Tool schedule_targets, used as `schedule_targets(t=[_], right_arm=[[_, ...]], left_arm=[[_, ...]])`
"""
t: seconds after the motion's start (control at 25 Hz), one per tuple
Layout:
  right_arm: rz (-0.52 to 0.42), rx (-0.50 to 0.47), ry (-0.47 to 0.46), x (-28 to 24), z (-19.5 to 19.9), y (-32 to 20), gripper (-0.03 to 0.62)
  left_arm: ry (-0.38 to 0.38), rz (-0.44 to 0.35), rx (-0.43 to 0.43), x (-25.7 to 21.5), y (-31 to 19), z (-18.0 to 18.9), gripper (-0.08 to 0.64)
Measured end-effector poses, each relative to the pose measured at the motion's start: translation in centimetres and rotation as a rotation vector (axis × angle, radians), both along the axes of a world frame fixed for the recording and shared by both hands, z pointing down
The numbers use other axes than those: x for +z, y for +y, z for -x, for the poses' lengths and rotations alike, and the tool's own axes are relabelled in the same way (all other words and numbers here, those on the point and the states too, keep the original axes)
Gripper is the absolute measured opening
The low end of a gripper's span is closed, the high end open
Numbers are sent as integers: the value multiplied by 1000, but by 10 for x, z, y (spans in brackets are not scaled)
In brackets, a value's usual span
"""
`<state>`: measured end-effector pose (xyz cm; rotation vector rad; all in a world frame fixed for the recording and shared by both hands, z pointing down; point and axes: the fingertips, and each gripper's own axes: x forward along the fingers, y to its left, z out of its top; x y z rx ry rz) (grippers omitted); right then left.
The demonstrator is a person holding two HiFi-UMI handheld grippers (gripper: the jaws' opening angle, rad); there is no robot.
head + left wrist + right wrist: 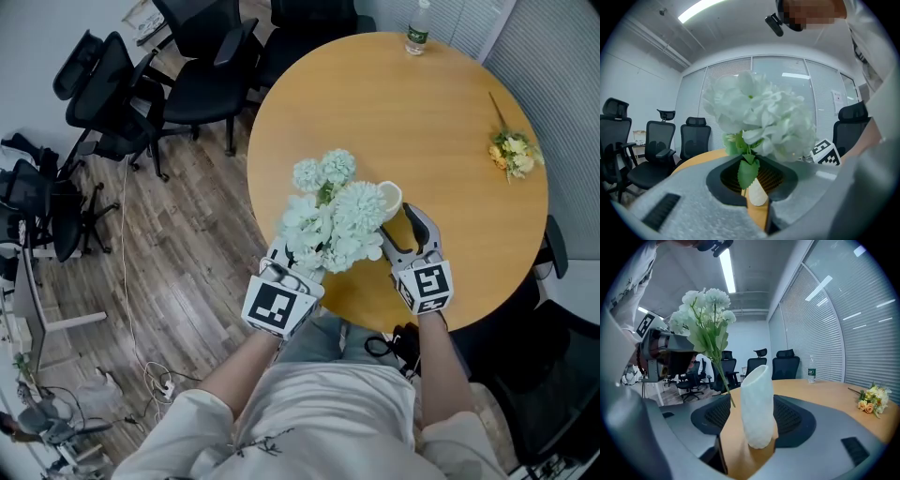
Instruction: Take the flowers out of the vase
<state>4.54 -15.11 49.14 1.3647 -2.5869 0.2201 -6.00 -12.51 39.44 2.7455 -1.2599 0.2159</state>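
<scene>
Now the left gripper (751,182), jaws nearly together, pinches the stems of the flowers (333,217) over the table's (422,122) near edge (clear of the vase (757,399)). Just right, the right gripper (401,232) clamps that tilted vase.

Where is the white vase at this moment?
In the head view the white vase sits between the right gripper's jaws, near the table's near edge, just right of the pale flowers.
</scene>
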Motion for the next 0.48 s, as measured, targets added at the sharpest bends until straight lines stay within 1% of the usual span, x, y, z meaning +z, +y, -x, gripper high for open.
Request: schedule_targets(t=[0.08, 0.2, 0.28, 0.48], right_arm=[[1, -1, 11, -3, -2, 5, 272], [10, -2, 29, -8, -6, 12, 268], [14, -1, 35, -13, -9, 18, 259], [4, 41, 48, -33, -22, 28, 151]], left_arm=[[-5, -20, 10, 0, 2, -3, 51], [-2, -12, 8, -1, 5, -5, 51], [-9, -21, 17, -2, 9, -6, 51], [-22, -38, 40, -5, 19, -10, 51]])
